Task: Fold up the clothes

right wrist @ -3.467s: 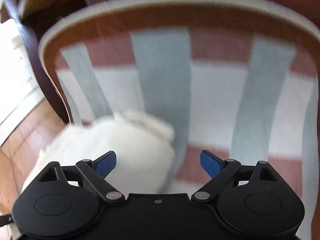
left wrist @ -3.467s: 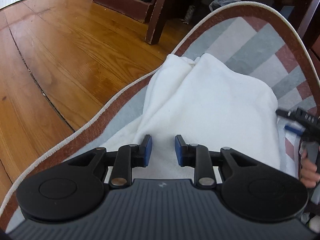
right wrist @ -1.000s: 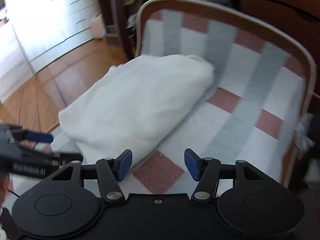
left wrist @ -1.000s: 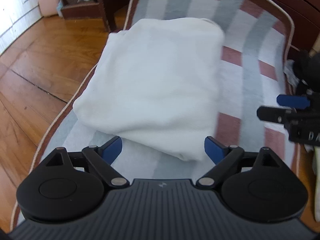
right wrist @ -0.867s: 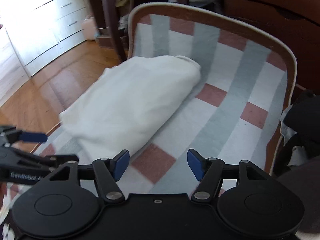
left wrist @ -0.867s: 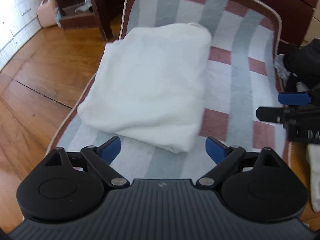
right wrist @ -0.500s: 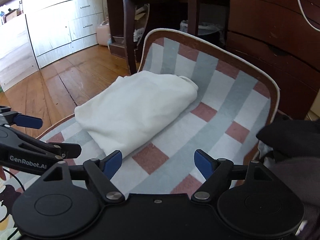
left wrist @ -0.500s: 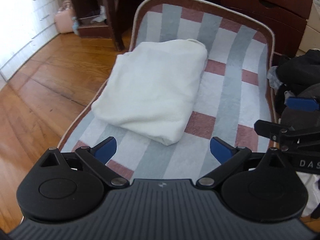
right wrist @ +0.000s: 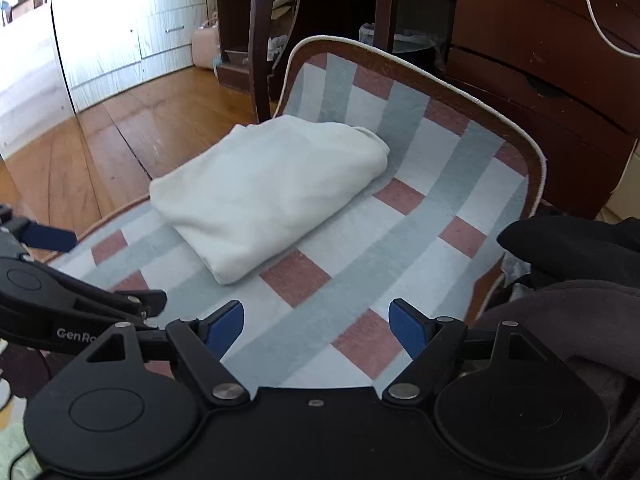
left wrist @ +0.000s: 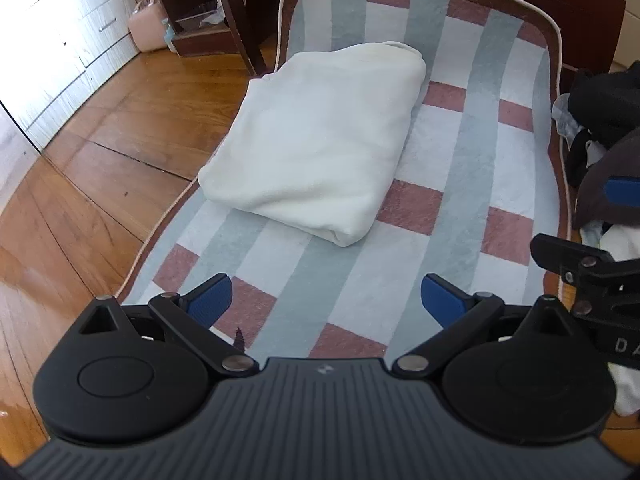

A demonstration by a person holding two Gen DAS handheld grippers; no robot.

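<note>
A folded white garment [left wrist: 324,136] [right wrist: 268,192] lies on the checked rug [left wrist: 452,168] [right wrist: 400,248], towards its left side. My left gripper [left wrist: 326,300] hangs open above the rug's near end, well short of the garment, with nothing between its blue pads. My right gripper [right wrist: 316,322] is open too, over the rug to the right of the garment, also empty. Each gripper shows at the edge of the other's view.
A pile of dark and light clothes [left wrist: 600,120] [right wrist: 572,264] lies off the rug's right edge. Wooden floor [left wrist: 100,152] runs along the left. Dark wooden furniture [right wrist: 540,64] and chair legs [right wrist: 260,40] stand behind the rug, white drawers [right wrist: 132,20] at far left.
Both grippers have pulled back and up from the garment, which now lies farther off and smaller in both views. Both sets of jaws have opened wider. The garment has not moved.
</note>
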